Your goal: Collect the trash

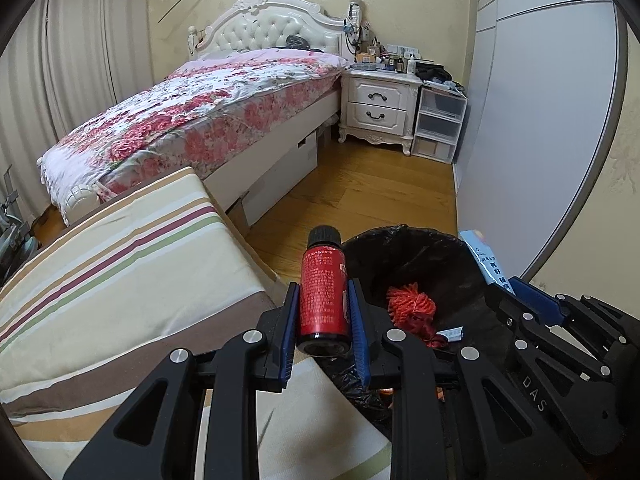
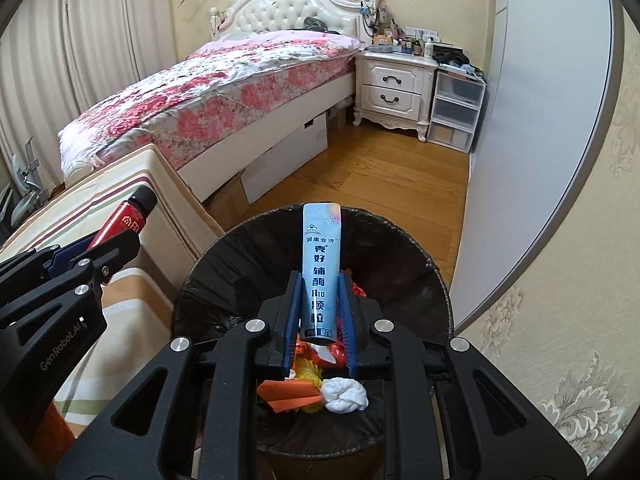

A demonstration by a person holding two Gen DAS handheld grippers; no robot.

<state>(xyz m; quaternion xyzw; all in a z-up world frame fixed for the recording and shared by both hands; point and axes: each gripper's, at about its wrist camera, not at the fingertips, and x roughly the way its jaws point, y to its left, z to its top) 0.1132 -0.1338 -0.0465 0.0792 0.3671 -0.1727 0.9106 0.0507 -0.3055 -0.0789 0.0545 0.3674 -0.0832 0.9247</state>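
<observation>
My left gripper (image 1: pixel 323 284) is shut on a red bottle (image 1: pixel 323 292) with a black cap, held upright just left of the black-lined trash bin (image 1: pixel 400 233). Over the bin's opening, my right gripper (image 2: pixel 320 277) is shut on a pale blue sachet (image 2: pixel 321 264) with printed characters, its pads at the sachet's edges. The bin (image 2: pixel 248 234) holds red yarn (image 1: pixel 412 304), a white wad (image 2: pixel 344 396), orange paper (image 2: pixel 288 394) and other scraps. In the right wrist view the left gripper (image 2: pixel 100 248) and bottle (image 2: pixel 128 216) sit at the left. The sachet (image 1: pixel 486 260) also shows at the left wrist view's right.
A striped cushion (image 1: pixel 120 260) lies left of the bin. Beyond it stands a bed (image 1: pixel 200 112) with a floral cover, a white nightstand (image 1: pixel 378 108) and clear plastic drawers (image 1: pixel 438 124). A pale wardrobe door (image 1: pixel 540 120) runs along the right. The floor (image 1: pixel 360 192) is wood.
</observation>
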